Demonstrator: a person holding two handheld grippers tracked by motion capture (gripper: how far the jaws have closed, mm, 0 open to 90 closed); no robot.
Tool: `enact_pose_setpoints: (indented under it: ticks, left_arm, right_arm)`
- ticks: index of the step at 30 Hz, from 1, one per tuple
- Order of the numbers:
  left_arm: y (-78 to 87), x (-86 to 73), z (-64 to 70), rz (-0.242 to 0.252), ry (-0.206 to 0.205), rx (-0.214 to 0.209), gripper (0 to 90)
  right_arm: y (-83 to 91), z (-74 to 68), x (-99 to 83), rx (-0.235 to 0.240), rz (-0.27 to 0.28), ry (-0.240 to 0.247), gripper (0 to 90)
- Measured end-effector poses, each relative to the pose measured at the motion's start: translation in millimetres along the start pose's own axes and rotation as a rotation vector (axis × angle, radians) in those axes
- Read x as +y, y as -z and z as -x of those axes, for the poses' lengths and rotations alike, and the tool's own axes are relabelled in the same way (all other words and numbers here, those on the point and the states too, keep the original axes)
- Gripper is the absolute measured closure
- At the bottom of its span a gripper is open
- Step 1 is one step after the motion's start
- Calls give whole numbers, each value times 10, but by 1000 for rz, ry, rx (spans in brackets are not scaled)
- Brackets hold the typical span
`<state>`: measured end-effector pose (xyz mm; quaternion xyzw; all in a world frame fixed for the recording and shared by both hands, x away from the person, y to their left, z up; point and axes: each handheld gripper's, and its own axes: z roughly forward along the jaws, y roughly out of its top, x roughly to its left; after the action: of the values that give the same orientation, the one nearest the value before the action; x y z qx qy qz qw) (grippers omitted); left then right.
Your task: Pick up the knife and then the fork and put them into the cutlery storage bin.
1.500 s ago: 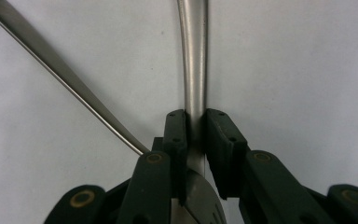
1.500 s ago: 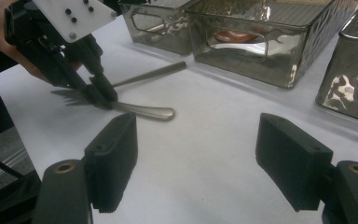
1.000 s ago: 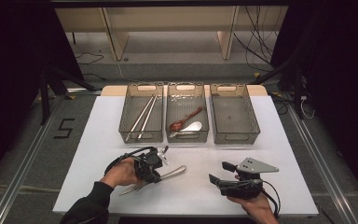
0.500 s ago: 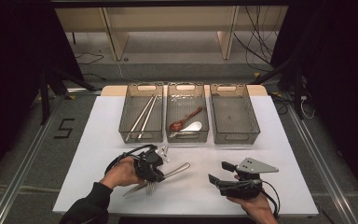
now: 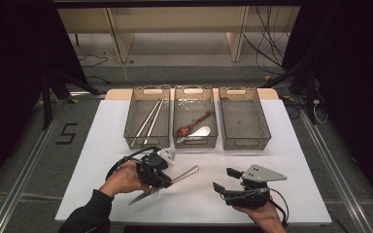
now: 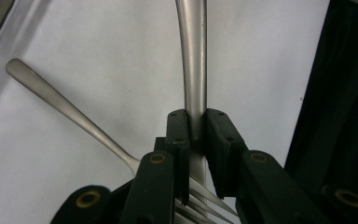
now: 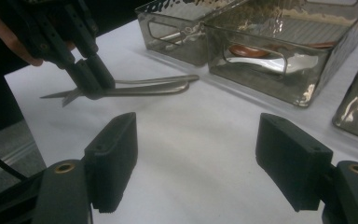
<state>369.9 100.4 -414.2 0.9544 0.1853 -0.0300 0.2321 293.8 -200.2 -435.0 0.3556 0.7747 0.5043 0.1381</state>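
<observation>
Fork (image 6: 195, 60) is pinched at its neck by the pressed-together jaws of the left gripper (image 5: 162, 179) and is held just above the white table (image 5: 291, 160); a second fork (image 6: 70, 109) is lying just beside it. Sorting seems only partly done: chopsticks (image 5: 148, 119) and spoons (image 5: 193, 126) are already placed in two trays beyond the gripper, while the third tray (image 5: 245, 121) is seen empty. The right gripper (image 5: 225, 180) is kept spread nearby. A grey floor and cables are seen farther out.
</observation>
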Motion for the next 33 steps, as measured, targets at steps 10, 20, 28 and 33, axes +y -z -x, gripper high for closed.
enact_pose_setpoints:
  ticks: [10, 20, 28, 33]
  left_arm:
    - [-11, 46, 99, -34, -24, -15, 792]
    - [-7, 102, 225, -46, -43, -42, 792]
    - [2, 116, 246, -58, -45, -50, 792]
    - [-24, 113, 234, -70, -44, -55, 792]
  right_arm:
    - [-86, -301, 96, -6, -17, 199, 302]
    - [-272, -670, 101, -46, -72, 505, 312]
    - [-395, -835, 44, -102, -111, 682, 324]
    - [-458, -932, -15, -166, -120, 818, 337]
